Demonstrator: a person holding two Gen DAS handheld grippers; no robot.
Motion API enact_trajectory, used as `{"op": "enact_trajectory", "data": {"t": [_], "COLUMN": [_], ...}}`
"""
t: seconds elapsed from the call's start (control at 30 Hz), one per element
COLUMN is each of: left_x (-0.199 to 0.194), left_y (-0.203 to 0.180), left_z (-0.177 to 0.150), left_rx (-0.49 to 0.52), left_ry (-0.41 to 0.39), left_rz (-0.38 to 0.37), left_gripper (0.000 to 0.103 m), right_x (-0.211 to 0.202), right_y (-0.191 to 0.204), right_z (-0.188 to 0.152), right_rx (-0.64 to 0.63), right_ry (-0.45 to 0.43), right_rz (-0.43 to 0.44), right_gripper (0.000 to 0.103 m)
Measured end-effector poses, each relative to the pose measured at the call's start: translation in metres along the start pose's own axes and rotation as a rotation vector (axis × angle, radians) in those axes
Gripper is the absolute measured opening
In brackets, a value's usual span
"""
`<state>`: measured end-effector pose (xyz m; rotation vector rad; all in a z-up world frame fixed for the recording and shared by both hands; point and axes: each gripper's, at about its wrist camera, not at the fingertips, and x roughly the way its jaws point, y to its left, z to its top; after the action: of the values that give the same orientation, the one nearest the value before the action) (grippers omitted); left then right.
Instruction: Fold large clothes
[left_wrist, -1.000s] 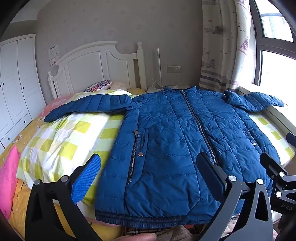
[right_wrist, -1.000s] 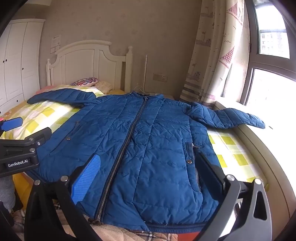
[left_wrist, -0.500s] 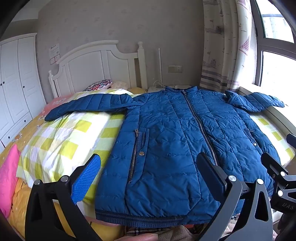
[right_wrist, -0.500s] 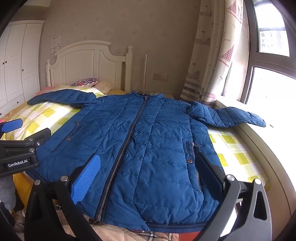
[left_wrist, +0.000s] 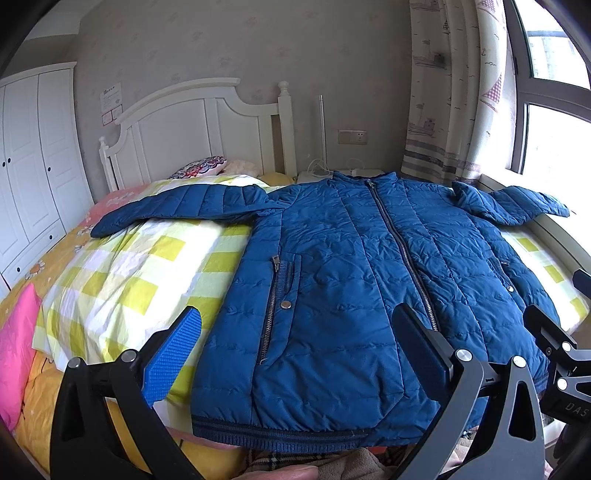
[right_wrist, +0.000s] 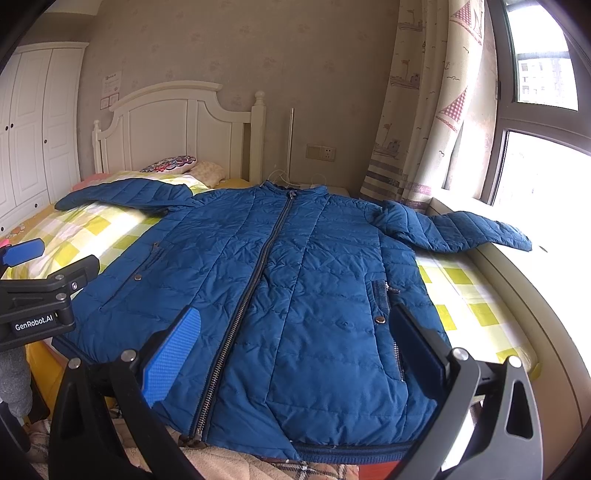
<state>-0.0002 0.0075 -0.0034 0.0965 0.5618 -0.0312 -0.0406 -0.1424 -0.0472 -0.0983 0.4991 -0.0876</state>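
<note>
Nearest to us, our left gripper (left_wrist: 295, 350) hangs with its jaws spread wide and nothing between them, just short of the near hem of the blue quilted jacket (left_wrist: 351, 288); our right gripper (right_wrist: 295, 350) is likewise wide apart and empty, poised over the hem on the right side. Each tool shows at the edge of the other's view. Below the hem we see a strip of beige plaid fabric (right_wrist: 317, 470) at the foot of the bed. The jacket lies face up and zipped on the yellow-and-white checked quilt (left_wrist: 125, 273), hem toward us and collar far, its centre zipper (right_wrist: 255, 280) running straight away from us. A zipped pocket with a snap sits on either side of the front. The left sleeve (left_wrist: 184, 208) stretches out across the quilt to the far left; the right sleeve (right_wrist: 458, 230) reaches right onto the window ledge (right_wrist: 524, 280). A pink pillow (left_wrist: 14, 347) lies at the near left. Farther back are a patterned cushion (right_wrist: 170, 163), the white headboard (right_wrist: 173, 125), a white wardrobe (left_wrist: 33, 166) at the left, and a printed curtain (right_wrist: 417, 110) beside the window at the right.
</note>
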Motion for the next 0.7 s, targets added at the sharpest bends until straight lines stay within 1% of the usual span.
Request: {"op": "enact_trajectory", "data": {"t": [0.03, 0.7], "left_x": [0.0019, 0.0001], "left_y": [0.0040, 0.0031], "left_z": [0.0002, 0.0011], "left_rx": [-0.003, -0.008], "left_ry": [0.001, 0.000], "left_rz": [0.002, 0.004], "left_gripper": [0.099, 0.099], "right_x": [0.0007, -0.0006], "right_y": [0.0006, -0.0033], "right_z": [-0.0007, 0.0000], "right_rx": [0.000, 0.010], "right_ry": [0.000, 0.000], "right_rz": [0.000, 0.002], "right_gripper": [0.101, 0.101]}}
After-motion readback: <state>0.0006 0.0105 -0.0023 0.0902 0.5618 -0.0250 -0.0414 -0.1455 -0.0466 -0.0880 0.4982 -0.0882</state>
